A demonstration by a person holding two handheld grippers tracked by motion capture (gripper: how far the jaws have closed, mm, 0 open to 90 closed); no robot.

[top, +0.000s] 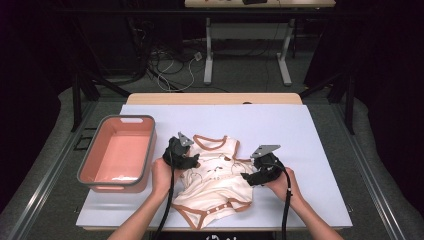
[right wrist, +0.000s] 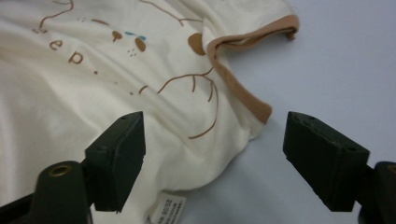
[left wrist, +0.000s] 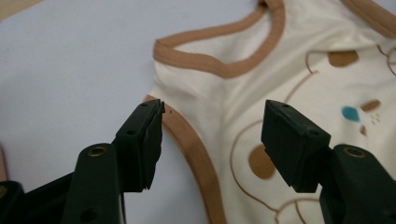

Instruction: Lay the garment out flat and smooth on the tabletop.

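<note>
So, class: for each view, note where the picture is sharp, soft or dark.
High view: white table evenly lit, surroundings dark. Left gripper view: jaws fairly sharp, bodysuit print soft. Right gripper view: near jaws slightly blurred, bodysuit trim crisp.

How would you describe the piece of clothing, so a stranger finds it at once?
On the pale lilac table mat, right of the pink plastic bin, lies a cream baby bodysuit. It alone has tan-brown trim and a brown line-drawn animal print.

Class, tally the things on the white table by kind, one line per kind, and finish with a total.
Baby bodysuit: 1
Pink bin: 1
Hand-held claws: 2, the left claw and the right claw
Total: 4
</note>
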